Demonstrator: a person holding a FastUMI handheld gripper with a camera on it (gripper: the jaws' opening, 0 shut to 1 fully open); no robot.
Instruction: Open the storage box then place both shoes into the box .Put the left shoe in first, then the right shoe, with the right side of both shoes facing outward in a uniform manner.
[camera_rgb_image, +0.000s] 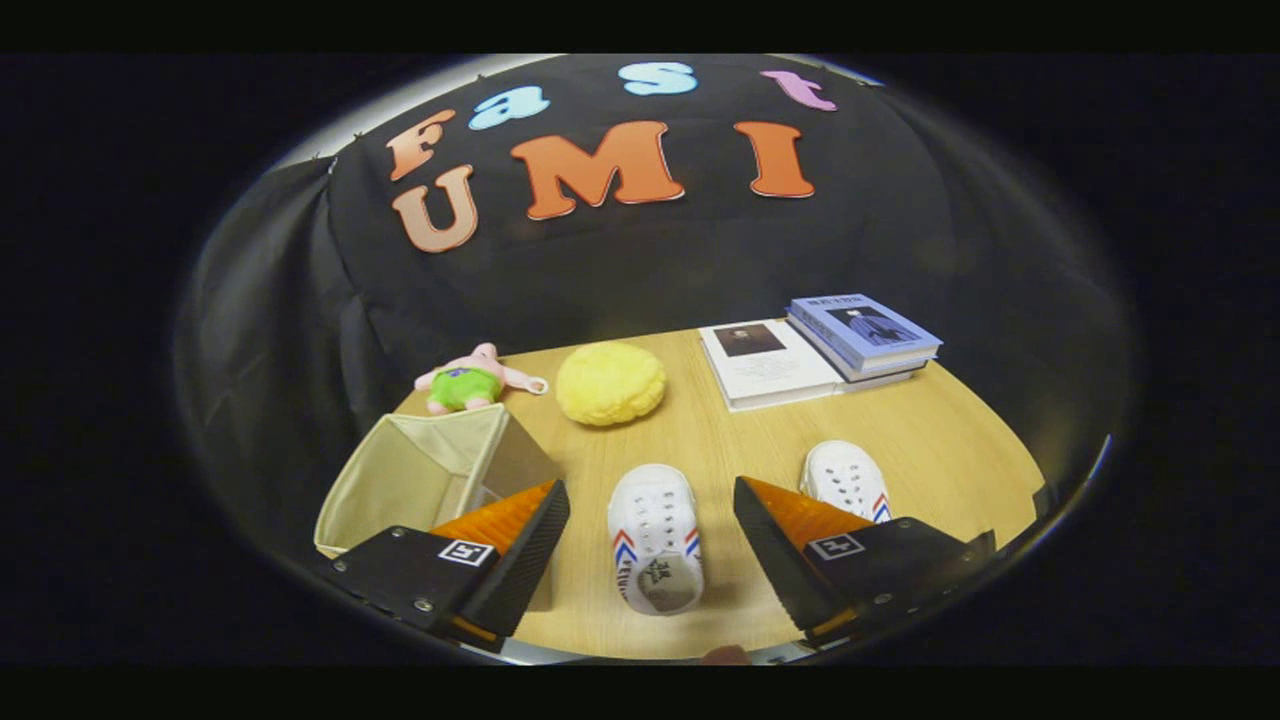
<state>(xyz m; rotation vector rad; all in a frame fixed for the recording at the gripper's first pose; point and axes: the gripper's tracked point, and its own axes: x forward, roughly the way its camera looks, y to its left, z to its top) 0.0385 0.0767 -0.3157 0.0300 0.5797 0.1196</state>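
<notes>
My gripper (651, 535) is open, its fingers spread wide above the wooden table (940, 440). A small white shoe (654, 535) with red and blue stripes lies on the table between the fingers, toe pointing away, neither finger touching it. A second white shoe (848, 480) lies just past the right finger, partly hidden by it. The beige fabric storage box (425, 475) stands beside the left finger, its top open and its inside bare; the left finger covers its near corner.
Beyond the shoes lie a fluffy yellow cushion (610, 382) and a pink plush toy in green shorts (468, 384). Two books (815, 355) are stacked at the table's far right. The black cloth wall rises behind the table.
</notes>
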